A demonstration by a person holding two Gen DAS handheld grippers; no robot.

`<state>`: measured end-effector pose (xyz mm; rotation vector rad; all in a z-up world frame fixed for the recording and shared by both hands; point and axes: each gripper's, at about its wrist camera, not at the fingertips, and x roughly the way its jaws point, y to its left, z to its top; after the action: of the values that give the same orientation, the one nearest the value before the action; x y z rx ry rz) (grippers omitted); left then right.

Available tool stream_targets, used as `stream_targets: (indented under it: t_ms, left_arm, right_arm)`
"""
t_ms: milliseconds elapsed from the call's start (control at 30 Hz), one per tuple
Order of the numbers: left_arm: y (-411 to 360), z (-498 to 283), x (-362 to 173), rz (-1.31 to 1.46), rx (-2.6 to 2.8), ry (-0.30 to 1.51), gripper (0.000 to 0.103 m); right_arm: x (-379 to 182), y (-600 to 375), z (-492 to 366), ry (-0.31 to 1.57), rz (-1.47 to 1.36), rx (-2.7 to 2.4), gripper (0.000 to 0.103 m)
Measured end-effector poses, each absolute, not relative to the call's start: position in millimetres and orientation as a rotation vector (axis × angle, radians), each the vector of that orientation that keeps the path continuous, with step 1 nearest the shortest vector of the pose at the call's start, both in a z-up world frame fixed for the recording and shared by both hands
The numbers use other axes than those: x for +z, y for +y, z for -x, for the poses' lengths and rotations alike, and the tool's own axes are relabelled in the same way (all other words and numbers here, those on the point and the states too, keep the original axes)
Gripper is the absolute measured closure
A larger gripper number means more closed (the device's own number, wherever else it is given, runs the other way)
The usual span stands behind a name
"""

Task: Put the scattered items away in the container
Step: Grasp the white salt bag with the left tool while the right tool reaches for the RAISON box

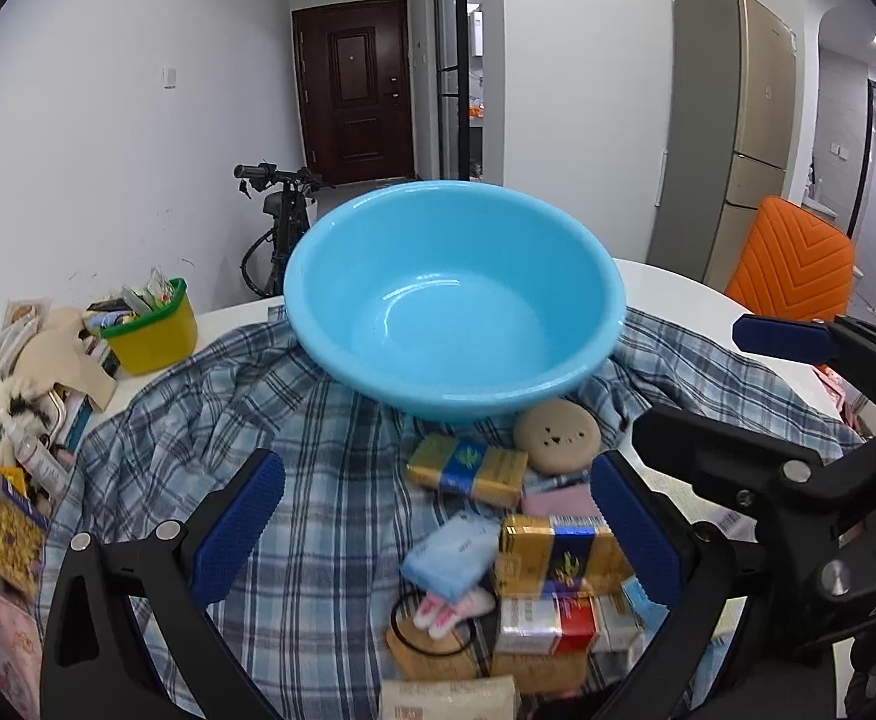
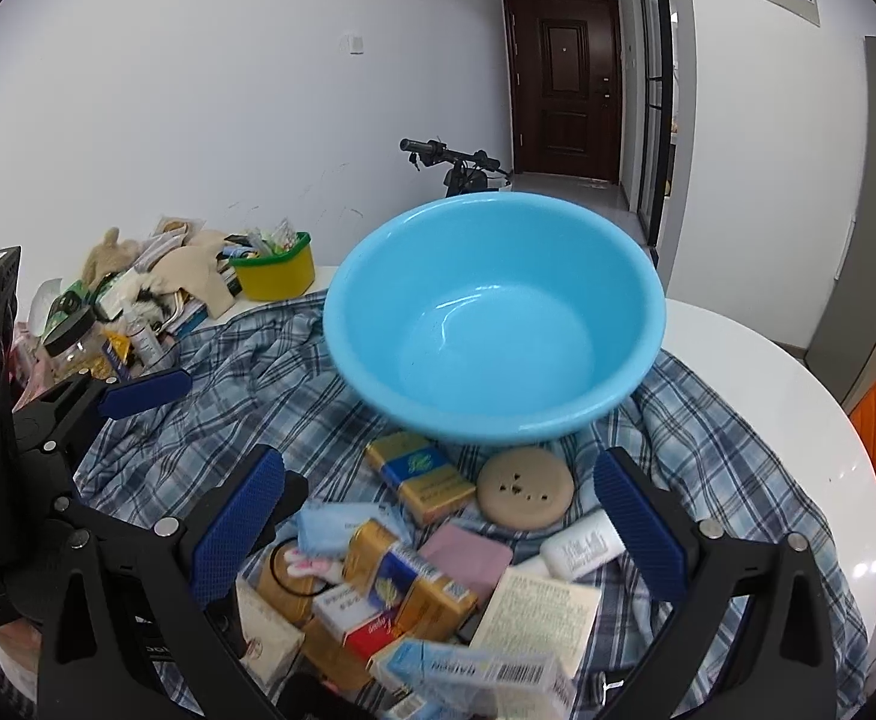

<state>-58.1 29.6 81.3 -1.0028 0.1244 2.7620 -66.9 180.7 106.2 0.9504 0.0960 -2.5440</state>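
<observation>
A round light-blue plastic basin (image 1: pixel 456 300) is seen standing upright on a rumpled blue-and-white checked cloth (image 1: pixel 318 420) spread over a white round counter (image 2: pixel 768 360); nothing is seen inside it. Just in front of the basin, scattered items are heaped on the cloth: a gold-and-blue foil packet (image 1: pixel 468 471), a tan round biscuit-shaped disc (image 1: pixel 558 435) touching the basin's base, a second gold-and-blue packet (image 1: pixel 564 552), a pale-blue tissue pack (image 1: pixel 450 552), a pink flat pad (image 2: pixel 468 555) and a small white tube (image 2: pixel 582 546). The left claw (image 1: pixel 438 534) is held spread above the heap, nothing gripped. The right claw (image 2: pixel 438 534) is likewise spread wide and grips nothing. At the counter's far left, a yellow tub with a green rim (image 1: pixel 150 330) is noted beside assorted clutter.
</observation>
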Motion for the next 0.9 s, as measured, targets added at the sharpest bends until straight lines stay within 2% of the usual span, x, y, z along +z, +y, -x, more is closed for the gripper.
stream_targets:
  t_ms: [100,300,667,900]
  left_arm:
    - [30,45,77,1.009,2.751,0.123,0.000]
    - [41,7,68,0.950,2.847,0.266,0.000]
    - [50,-42,10,1.095,2.760,0.264,0.000]
    - [53,-48,-10,1.146,2.746,0.289,0.000]
  right_arm:
    - [102,180,55,0.105,-0.961,-2.535,0.000]
    - [83,188,24,0.093,-0.979,-2.519,0.000]
    - [19,203,-27,-0.003,-1.123,-2.481,0.000]
    - [4,201,-34,0.038,-1.166,-2.495,0.000]
